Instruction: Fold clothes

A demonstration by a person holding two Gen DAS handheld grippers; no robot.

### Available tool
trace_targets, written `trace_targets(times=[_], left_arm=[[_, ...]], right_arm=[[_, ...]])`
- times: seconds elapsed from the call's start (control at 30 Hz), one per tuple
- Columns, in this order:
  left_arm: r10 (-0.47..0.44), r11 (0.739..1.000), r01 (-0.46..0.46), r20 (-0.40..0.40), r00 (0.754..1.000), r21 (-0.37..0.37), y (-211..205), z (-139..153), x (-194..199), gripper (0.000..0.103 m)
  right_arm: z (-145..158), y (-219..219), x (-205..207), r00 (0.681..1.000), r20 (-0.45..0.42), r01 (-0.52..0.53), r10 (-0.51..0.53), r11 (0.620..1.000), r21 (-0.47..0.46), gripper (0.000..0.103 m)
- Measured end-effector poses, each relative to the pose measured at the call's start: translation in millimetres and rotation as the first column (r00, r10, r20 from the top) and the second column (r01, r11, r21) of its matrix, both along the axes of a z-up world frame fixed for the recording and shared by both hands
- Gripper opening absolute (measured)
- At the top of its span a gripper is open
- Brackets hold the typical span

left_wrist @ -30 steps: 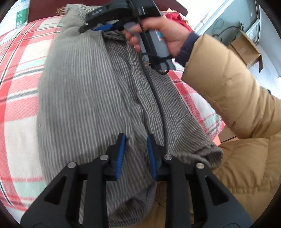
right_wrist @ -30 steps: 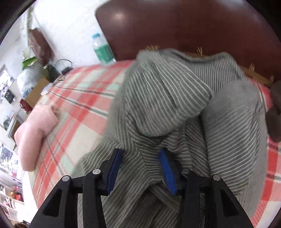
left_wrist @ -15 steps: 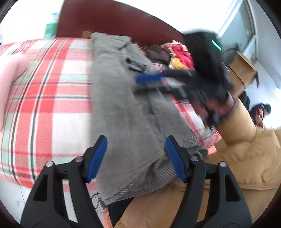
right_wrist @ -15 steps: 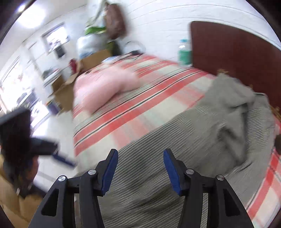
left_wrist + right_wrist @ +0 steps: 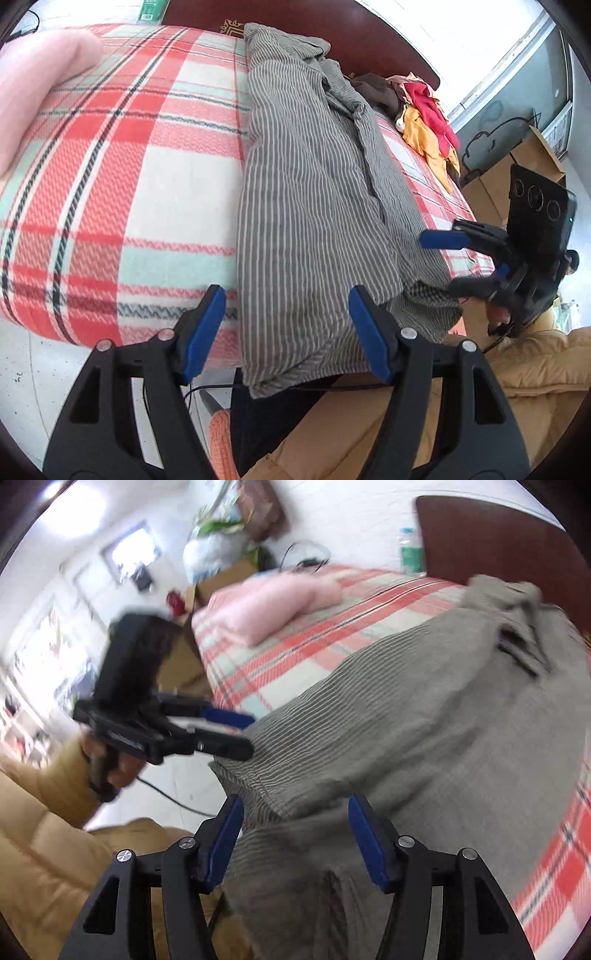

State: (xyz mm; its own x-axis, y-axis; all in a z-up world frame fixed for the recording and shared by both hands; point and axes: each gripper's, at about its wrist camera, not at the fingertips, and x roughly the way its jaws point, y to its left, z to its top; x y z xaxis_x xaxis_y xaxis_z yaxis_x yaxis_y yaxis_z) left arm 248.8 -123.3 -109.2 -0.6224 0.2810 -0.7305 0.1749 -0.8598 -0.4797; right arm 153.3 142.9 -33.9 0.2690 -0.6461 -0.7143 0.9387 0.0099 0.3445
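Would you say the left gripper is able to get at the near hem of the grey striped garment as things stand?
Probably yes. The left gripper is open, and the hem of the grey striped garment hangs over the bed's edge right between its fingers, with nothing across the gap. The right gripper is off to the side.

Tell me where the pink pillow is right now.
The pink pillow lies on the plaid blanket, upper left in the left wrist view, left of the striped shirt and apart from it.

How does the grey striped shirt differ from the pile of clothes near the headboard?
The striped shirt is grey and lies stretched lengthwise, sides folded in. The clothes pile is a crumpled heap of red, orange and brown. The shirt hangs over the bed's near edge; the pile sits far back. Both rest on the plaid blanket.
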Motion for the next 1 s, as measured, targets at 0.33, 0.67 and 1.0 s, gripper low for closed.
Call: trace_targets(times=[0.33,0.67,1.0], left_arm=[[-0.063,0.991,0.063,-0.005,0.998,0.121,1,-6,0,0.089],[-0.133,0.95,0.121,0.022,0.991,0.286,0,-16,-2,0.094],[-0.097,0.957,0.052,0.143,0.985,0.284,-3,-19,-12,0.015]], right_arm=[[-22,125,-65,0.849,0.383,0.366,-0.364,0.928,0.071,0.067],[-62,116,-63,0.696,0.661,0.323,-0.281,0.945,0.062,0.067],[-70,101,-65,0.67,0.657,0.347,-0.346,0.928,0.134,0.021]])
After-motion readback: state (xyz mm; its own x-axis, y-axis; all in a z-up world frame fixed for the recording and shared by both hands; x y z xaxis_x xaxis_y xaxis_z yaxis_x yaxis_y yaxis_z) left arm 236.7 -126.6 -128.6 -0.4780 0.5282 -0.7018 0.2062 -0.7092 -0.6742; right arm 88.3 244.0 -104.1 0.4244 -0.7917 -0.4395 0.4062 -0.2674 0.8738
